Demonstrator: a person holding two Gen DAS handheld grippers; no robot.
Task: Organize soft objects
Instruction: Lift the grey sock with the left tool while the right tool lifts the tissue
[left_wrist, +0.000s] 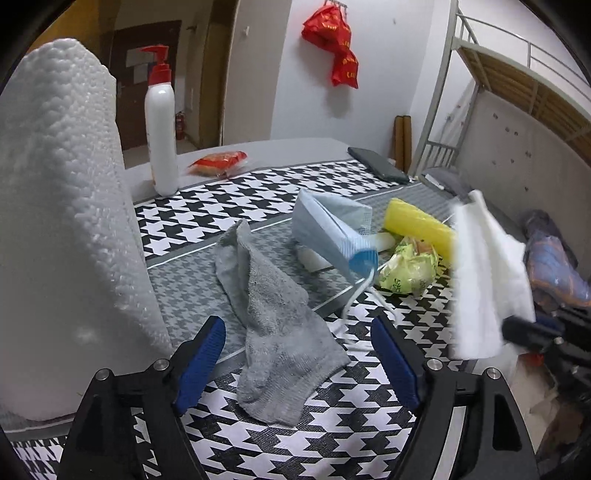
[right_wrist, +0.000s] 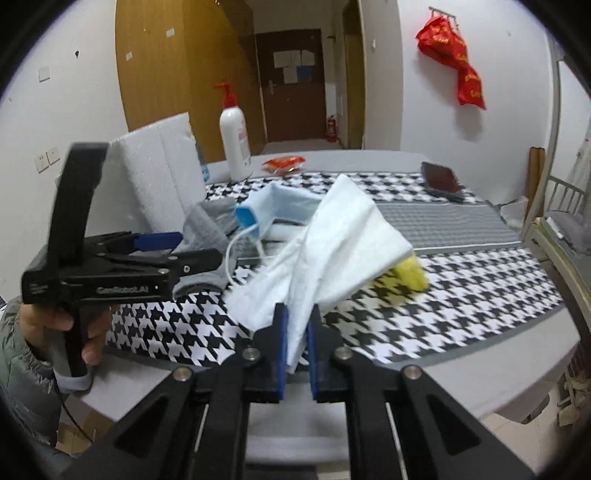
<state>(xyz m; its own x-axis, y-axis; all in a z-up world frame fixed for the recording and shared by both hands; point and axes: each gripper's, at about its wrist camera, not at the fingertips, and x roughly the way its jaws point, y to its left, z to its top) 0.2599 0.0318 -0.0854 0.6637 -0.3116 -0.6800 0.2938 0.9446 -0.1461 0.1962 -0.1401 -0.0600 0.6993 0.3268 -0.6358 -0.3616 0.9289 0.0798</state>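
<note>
My right gripper (right_wrist: 297, 317) is shut on a white cloth (right_wrist: 332, 243) and holds it above the houndstooth table cover; the cloth also shows in the left wrist view (left_wrist: 484, 273). My left gripper (left_wrist: 297, 332) is open and empty, its blue pads either side of a grey sock (left_wrist: 273, 325) lying on the cover; the left gripper also shows in the right wrist view (right_wrist: 159, 243). A blue face mask (left_wrist: 332, 229) lies beyond the sock. A yellow sponge (left_wrist: 417, 225) lies behind it, partly hidden by the cloth.
A large white foam roll (left_wrist: 59, 221) stands close on the left. A white pump bottle (left_wrist: 160, 140), a red snack packet (left_wrist: 218, 162) and a dark phone (left_wrist: 378, 164) sit at the back. A green wrapper (left_wrist: 410, 269) lies by the sponge. A bunk bed (left_wrist: 517, 92) stands right.
</note>
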